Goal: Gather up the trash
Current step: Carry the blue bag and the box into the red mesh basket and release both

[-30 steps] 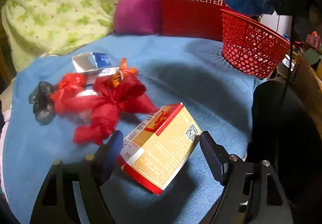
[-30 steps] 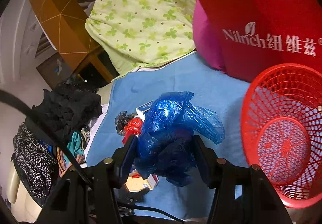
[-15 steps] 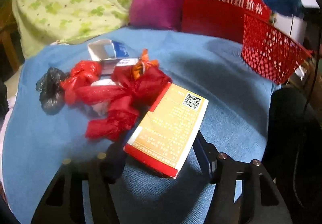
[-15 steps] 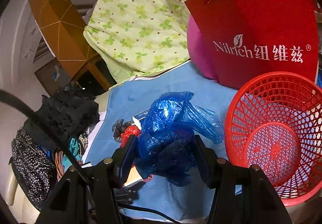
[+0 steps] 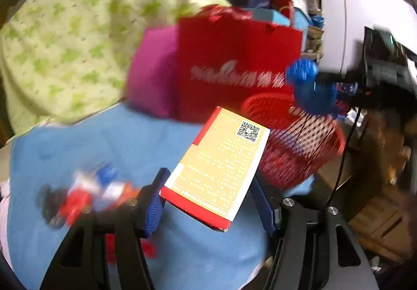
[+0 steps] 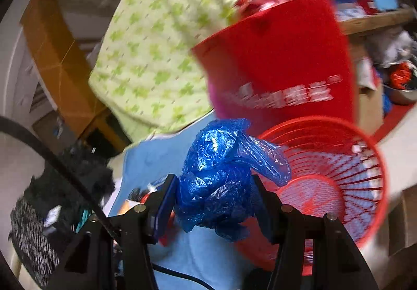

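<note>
My left gripper [image 5: 208, 198] is shut on a red and yellow carton [image 5: 219, 167] and holds it in the air above the blue cloth [image 5: 109, 141], short of the red mesh basket [image 5: 299, 144]. My right gripper [image 6: 213, 198] is shut on a crumpled blue plastic bag [image 6: 224, 172] at the near left rim of the basket [image 6: 338, 175]. The same bag shows in the left wrist view [image 5: 310, 89] over the basket. Blurred red, black and white trash [image 5: 80, 196] lies on the cloth at the left.
A red paper shopping bag [image 5: 234, 65] and a magenta cushion [image 5: 153, 71] stand behind the basket. A green flowered quilt [image 5: 67, 37] is heaped at the back left. Dark clothes [image 6: 52, 198] hang off the left edge. Cluttered shelves are at the right.
My left gripper has lifted the carton off the cloth and swung it right toward the basket. My right gripper has carried the blue bag closer to the basket's rim.
</note>
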`<state>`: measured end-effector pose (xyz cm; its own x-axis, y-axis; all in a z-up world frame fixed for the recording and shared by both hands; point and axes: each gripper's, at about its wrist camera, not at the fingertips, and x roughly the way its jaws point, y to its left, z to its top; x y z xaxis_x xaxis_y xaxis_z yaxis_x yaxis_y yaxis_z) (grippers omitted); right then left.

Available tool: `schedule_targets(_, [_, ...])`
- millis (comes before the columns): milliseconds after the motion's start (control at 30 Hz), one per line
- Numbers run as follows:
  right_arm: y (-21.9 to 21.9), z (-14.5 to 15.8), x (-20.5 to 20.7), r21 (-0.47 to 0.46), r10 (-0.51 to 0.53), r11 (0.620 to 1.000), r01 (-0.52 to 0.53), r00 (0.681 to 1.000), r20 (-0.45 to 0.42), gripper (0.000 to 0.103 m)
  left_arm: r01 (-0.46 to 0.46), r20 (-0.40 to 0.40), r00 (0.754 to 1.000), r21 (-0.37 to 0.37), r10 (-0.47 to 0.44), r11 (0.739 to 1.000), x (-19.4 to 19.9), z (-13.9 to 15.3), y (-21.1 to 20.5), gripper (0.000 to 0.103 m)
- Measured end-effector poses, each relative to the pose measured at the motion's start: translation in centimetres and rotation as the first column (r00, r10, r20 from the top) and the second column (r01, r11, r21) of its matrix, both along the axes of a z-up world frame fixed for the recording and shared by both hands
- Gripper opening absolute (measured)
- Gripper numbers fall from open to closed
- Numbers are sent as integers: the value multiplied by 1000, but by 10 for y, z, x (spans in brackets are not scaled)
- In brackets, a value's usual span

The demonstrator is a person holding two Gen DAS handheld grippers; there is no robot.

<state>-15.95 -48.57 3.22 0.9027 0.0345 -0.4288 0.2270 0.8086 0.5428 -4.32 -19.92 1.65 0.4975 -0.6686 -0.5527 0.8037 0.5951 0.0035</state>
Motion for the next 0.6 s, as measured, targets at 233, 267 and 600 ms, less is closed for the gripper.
schedule_targets(233, [-59, -24, -32, 100, -98, 990, 101, 995, -33, 61, 53, -30, 998, 33, -52, 998, 1, 15, -108, 66])
schedule_targets(267, [-65, -29, -34, 115, -107, 987, 111, 993, -42, 62, 54, -36, 998, 50, -52, 997, 2, 12, -122, 66])
schedule_targets(600, [-85, -49, -44, 194, -129, 972, 132, 991, -32, 69, 21, -15, 1000, 109, -19, 994, 3, 3, -153, 72])
